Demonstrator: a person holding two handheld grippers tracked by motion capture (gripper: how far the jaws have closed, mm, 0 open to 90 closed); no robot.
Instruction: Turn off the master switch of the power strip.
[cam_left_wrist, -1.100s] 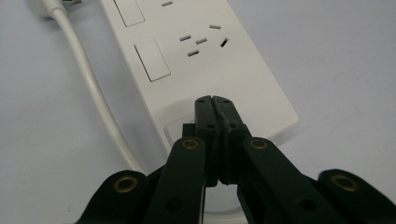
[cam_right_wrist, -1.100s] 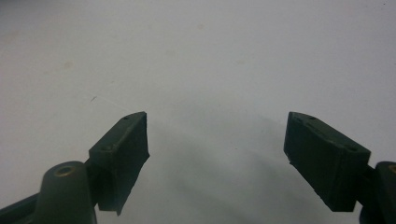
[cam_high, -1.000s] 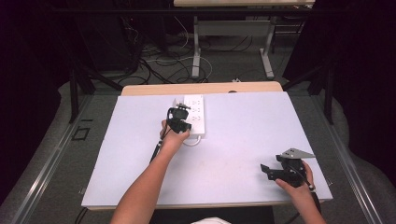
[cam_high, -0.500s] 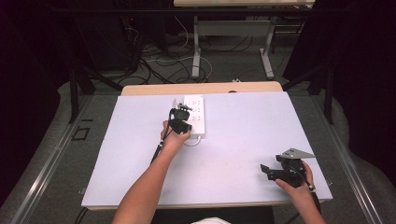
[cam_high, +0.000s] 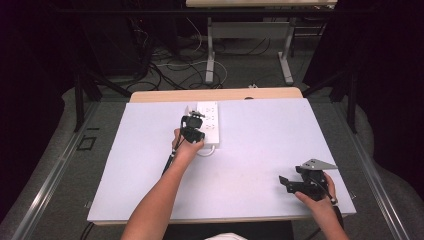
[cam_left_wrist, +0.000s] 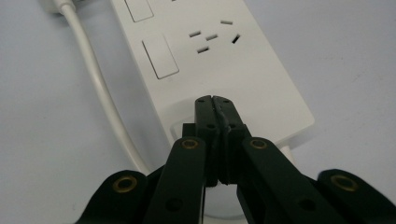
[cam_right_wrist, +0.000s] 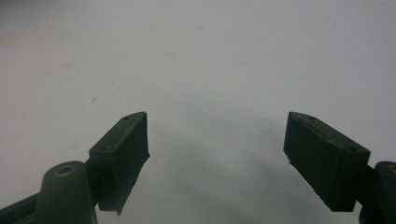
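Note:
A white power strip (cam_high: 210, 120) lies on the white table (cam_high: 260, 135), its cable (cam_high: 205, 151) curling out at the near end. My left gripper (cam_high: 197, 136) is over that near end. In the left gripper view the left gripper (cam_left_wrist: 215, 100) is shut, with its tips resting on the power strip (cam_left_wrist: 243, 74) just short of a rocker switch (cam_left_wrist: 159, 58) and a socket. The white cable (cam_left_wrist: 93, 79) runs along the strip's left side. My right gripper (cam_high: 283, 184) hovers low at the front right of the table. In its own view the right gripper (cam_right_wrist: 215, 128) is open over bare table.
A wooden strip (cam_high: 215, 95) borders the table's far edge. Beyond it are metal table legs (cam_high: 210, 55) and loose cables (cam_high: 170, 65) on the floor. The person's forearms come in from the bottom edge.

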